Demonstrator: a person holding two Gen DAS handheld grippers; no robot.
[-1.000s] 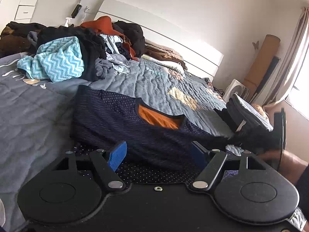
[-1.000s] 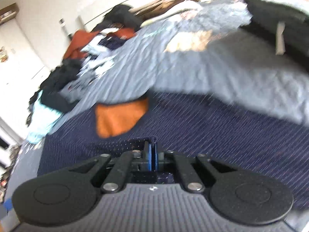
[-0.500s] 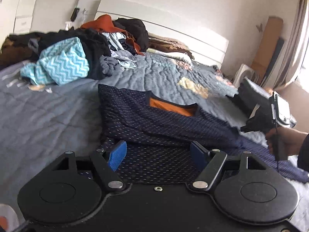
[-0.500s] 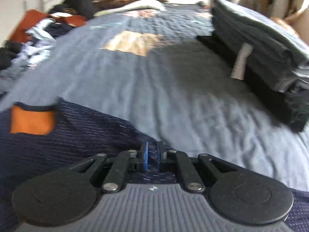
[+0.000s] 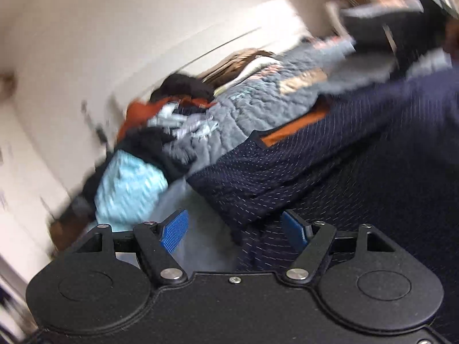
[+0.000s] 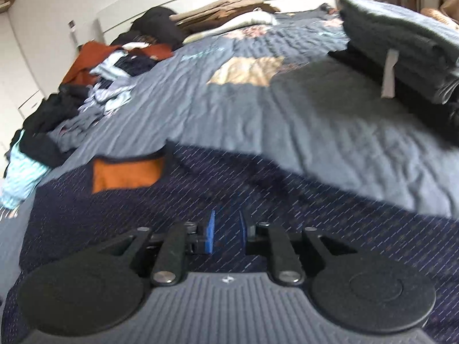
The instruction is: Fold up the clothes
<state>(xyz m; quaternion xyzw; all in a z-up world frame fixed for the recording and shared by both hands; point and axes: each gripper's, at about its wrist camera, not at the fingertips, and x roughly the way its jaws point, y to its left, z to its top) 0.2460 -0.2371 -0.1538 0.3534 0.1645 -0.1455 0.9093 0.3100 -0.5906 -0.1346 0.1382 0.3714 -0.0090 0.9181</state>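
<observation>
Two claws over one navy shirt (image 6: 258, 200), and the fold looked maybe halfway there. Starting at the left of the right-wrist frame: a heap of unfolded clothes (image 6: 94, 86) ran up the left edge of the bed (image 6: 229, 109), so plenty was left to do. Centre frame, the dotted navy shirt lay spread on the quilt with its orange neck lining (image 6: 126, 173) showing at lower left. It looked like one side had been brought over already, though blur made the layers hard to read. The right claw (image 6: 226, 235) sat low on the fabric, and its jaws had just been opening; the pads stood a little apart with cloth under them, not pinched, so released. Upper right, a folded stack (image 6: 401, 48) sat done.

In the left-wrist frame everything was tilted and smeared. The left claw (image 5: 235, 230) was wide apart, hovering over the shirt's edge at lower centre, gripping nothing. My guess: next fold needed a fresh grab of that near edge.
</observation>
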